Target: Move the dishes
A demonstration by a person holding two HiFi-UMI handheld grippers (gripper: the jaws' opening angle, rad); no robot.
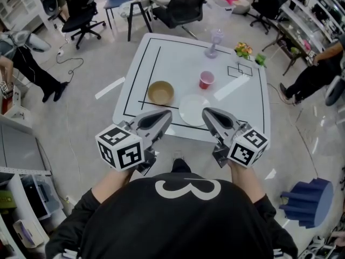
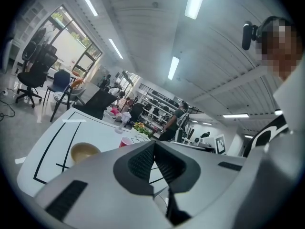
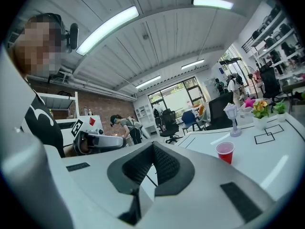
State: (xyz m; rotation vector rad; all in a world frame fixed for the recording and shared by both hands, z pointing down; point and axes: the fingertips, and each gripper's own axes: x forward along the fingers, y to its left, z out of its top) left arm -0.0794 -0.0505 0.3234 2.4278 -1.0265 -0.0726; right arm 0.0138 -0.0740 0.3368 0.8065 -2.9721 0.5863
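Head view looks down on a white square table (image 1: 178,58) marked with black lines, its far left half bare. Close to its near edge lies a flat round white plate (image 1: 194,109). Just left of it stands a round tan bowl (image 1: 160,93), its inside bare. A red plastic cup (image 1: 206,80) stands just beyond the plate. The left gripper (image 1: 163,116) and right gripper (image 1: 208,113) hang over the near edge, apart from each other, each with jaws pressed together on nothing.
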